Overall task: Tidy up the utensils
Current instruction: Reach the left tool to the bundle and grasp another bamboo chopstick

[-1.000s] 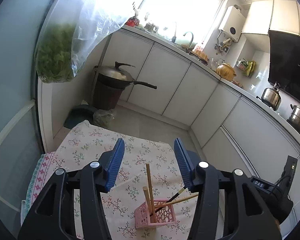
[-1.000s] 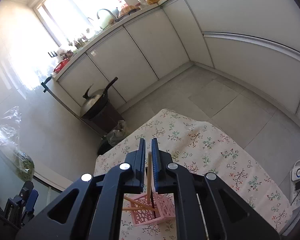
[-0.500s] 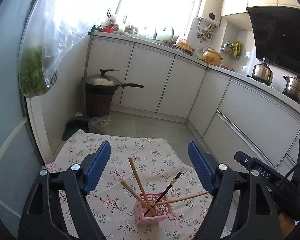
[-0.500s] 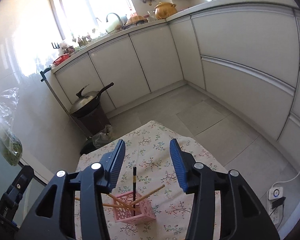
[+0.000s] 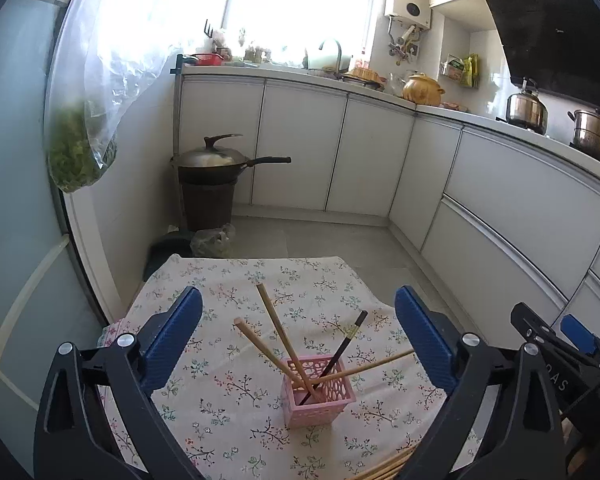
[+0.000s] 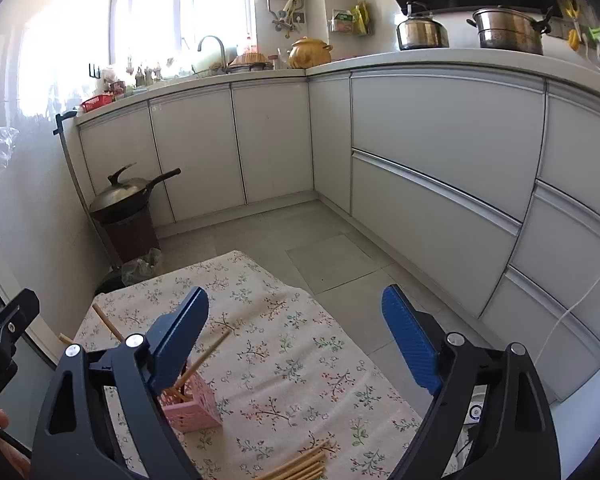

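— What's nearest us?

— A bundle of loose chopsticks lying flat at the near edge of the desk, nearer us than the pink holder. Their long axis slants across, and they sit just under the right gripper, so I'd judge the right hand is closer.

— Anything held?

— No. Both sets of jaws are opening wide with nothing between them; the left gripper hovers over the holder.

— And the holder?

— It stands beyond the bundle, mid-desk, with three wooden chopsticks and one black chopstick leaning out of it.

— The surface?

— A floral cloth. Past the holder there's tiled floor, a lidded wok on a dark bin, then white cabinets under a bright window.
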{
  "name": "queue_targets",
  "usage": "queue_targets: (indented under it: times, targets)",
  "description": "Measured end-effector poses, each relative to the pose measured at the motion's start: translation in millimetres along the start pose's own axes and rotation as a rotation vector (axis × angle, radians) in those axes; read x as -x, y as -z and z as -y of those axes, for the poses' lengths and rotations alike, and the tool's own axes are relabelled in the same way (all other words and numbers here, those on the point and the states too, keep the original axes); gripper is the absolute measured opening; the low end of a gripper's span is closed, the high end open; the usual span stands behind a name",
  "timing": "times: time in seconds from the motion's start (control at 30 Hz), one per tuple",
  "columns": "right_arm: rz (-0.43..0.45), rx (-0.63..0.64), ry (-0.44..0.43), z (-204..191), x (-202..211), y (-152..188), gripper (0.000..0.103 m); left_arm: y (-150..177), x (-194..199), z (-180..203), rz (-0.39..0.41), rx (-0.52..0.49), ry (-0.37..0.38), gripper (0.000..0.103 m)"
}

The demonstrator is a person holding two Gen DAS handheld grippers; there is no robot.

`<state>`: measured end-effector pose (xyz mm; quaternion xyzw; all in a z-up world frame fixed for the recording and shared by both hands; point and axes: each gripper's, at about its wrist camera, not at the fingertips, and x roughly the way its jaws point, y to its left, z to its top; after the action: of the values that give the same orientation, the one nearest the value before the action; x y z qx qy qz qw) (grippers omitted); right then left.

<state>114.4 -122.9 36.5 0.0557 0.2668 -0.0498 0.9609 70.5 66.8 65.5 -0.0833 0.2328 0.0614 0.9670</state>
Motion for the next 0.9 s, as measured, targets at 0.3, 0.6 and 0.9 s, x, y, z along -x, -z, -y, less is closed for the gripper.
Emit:
queue_targets:
  times: [0.3,0.6,0.9]
  targets:
    - [-0.067,0.025,0.032,30.6,8.8,36.6,0.094,31.4,-3.7,23.3,-0.085,-0.08,0.042,0.096]
    - [-0.292,-0.043,0.056,90.7,0.6,97.3,0.096,96.4,-61.8,53.7,-0.478,-0.238,0.161,0.096]
    - [-0.475,-0.122,0.015,118.5,-5.7,139.0,0.096,155.0,-104.7,95.5,-0.666,-0.366,0.189,0.096]
